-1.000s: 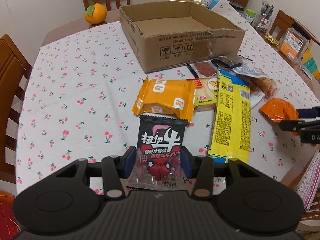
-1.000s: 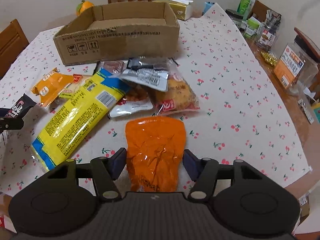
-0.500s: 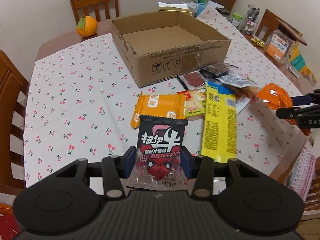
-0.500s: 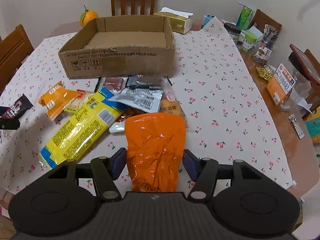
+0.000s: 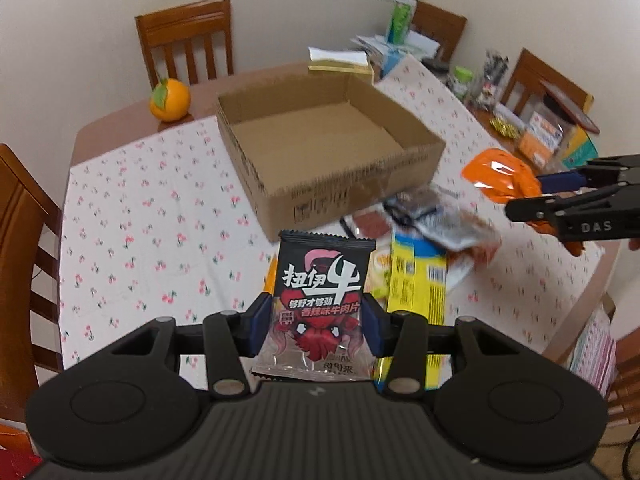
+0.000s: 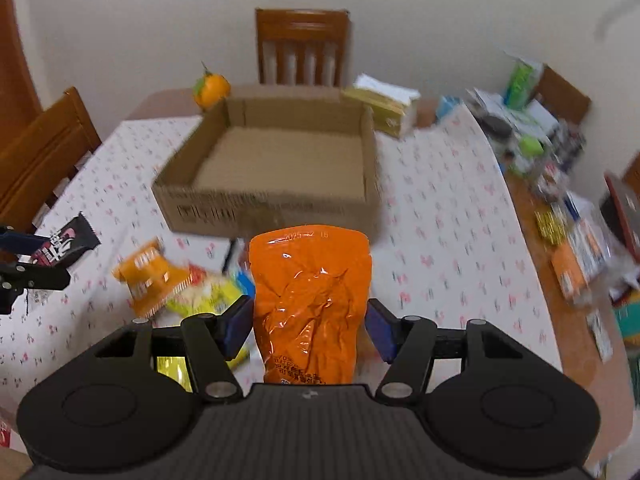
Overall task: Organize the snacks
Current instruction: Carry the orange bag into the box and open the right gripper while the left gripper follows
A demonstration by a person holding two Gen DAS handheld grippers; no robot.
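The left gripper (image 5: 317, 326) squeezes a black snack pack (image 5: 320, 304). The right gripper (image 6: 306, 326) squeezes an orange snack bag (image 6: 310, 300). Both are up above the table (image 5: 132, 216), near the open cardboard box (image 5: 320, 160).

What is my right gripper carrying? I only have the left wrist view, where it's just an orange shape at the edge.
Observer: The right gripper holds an orange foil pouch, a printed date along its top seal.
Operator: Anything behind the cardboard box that I can't see?
Observer: A wooden chair stands directly behind the cardboard box.
Operator: Does my black packet show from there?
Observer: Yes, the black beef-jerky packet sits in the left gripper, raised above the tablecloth.
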